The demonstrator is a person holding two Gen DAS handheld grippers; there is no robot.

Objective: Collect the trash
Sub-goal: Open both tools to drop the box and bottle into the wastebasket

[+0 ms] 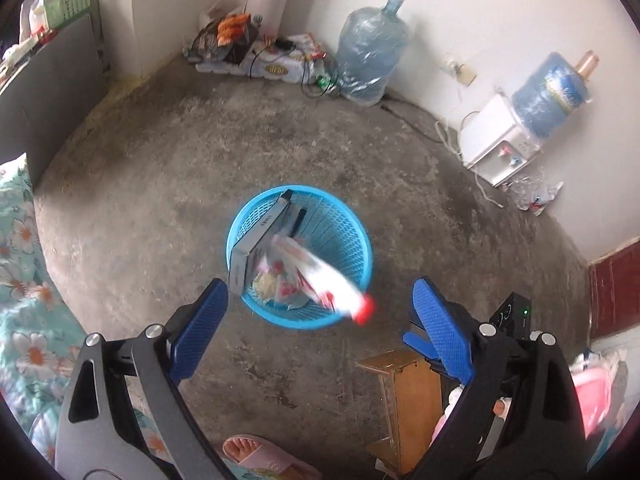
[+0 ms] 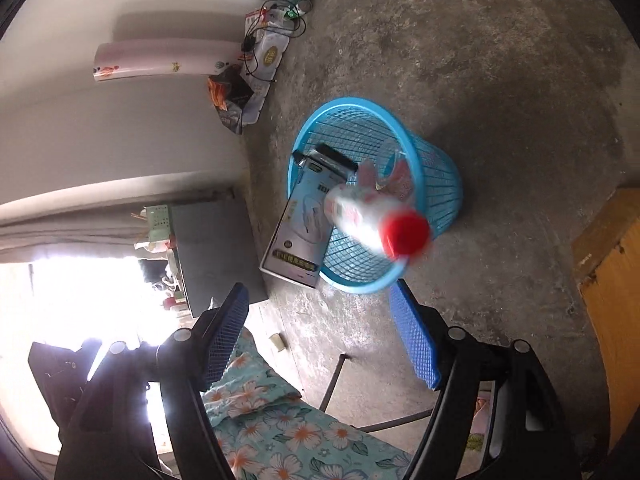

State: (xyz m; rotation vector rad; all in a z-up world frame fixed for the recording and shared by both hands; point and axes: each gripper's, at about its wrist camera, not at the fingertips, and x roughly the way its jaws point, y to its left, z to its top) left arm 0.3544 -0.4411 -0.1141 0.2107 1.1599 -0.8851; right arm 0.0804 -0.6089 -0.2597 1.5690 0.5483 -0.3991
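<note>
Plainly a lived-in room of a modest home, part bedroom, part store. Bare, stained concrete floor (image 1: pixel 160 152) ahead of the fingers, whitewashed walls beyond. Floral bedding (image 2: pixel 280 432) low between the right fingers, on a metal bed frame. Far ahead of the left fingers, a large water jug (image 1: pixel 370 52) wrapped in plastic against the wall; off to their right, a small white water dispenser (image 1: pixel 500 144) on the floor with a blue bottle on top. Snack packets and a tangle of cables (image 1: pixel 248 44) heaped in the corner. Blue mesh wastebasket (image 1: pixel 352 240) just past the fingertips. Sandalled foot (image 1: pixel 256 456) below the left fingers, wooden stool (image 1: pixel 404 396) beside it.
</note>
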